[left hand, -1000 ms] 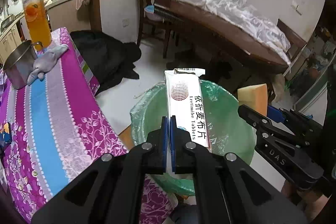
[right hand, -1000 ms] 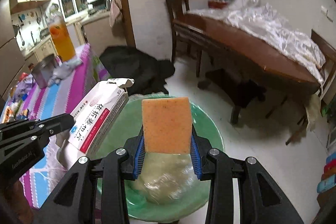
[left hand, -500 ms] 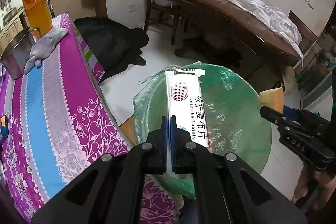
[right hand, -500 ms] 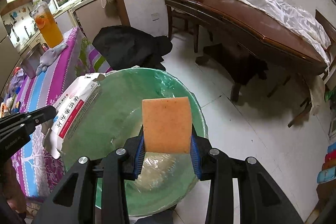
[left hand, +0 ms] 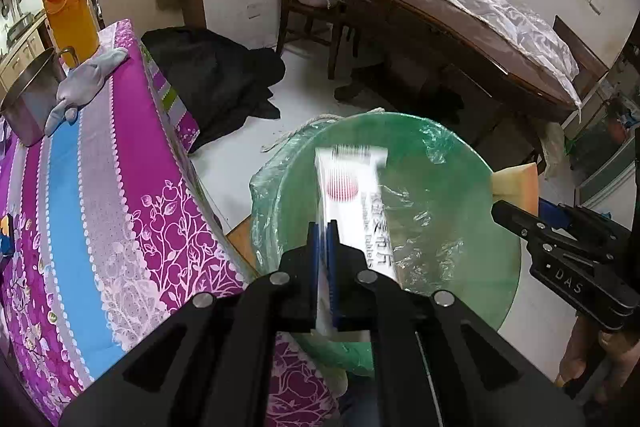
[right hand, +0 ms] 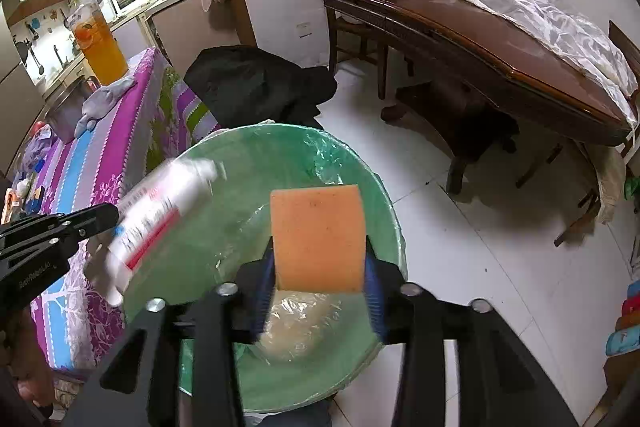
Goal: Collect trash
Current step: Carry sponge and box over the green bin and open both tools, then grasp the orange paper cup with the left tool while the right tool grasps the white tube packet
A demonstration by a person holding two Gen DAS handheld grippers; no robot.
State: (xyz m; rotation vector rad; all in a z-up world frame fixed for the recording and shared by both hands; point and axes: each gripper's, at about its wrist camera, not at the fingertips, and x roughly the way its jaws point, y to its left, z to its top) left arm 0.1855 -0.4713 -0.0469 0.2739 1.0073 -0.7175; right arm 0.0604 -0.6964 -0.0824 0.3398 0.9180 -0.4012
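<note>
A green bin lined with a clear plastic bag (left hand: 460, 163) (right hand: 248, 155) stands on the white floor beside the table. My left gripper (left hand: 323, 227) has its jaws slightly parted around a white tablet box (left hand: 356, 203), which looks motion-blurred over the bin; the box also shows in the right wrist view (right hand: 156, 211). My right gripper (right hand: 320, 259) is shut on an orange sponge (right hand: 318, 237) above the bin's near side. The sponge shows at the bin's right rim in the left wrist view (left hand: 518, 185).
A table with a purple and blue striped cloth (left hand: 80, 187) is left of the bin, holding a steel pot (left hand: 28, 99), a grey cloth (left hand: 86, 79) and an orange juice bottle (left hand: 68, 7). A black bag (left hand: 216, 83) lies on the floor. A wooden table (left hand: 440, 27) is behind.
Both grippers have moved forward and higher over the bin. The left jaws have parted a little and the tablet box is now blurred, slipping down. The sponge stays gripped.
</note>
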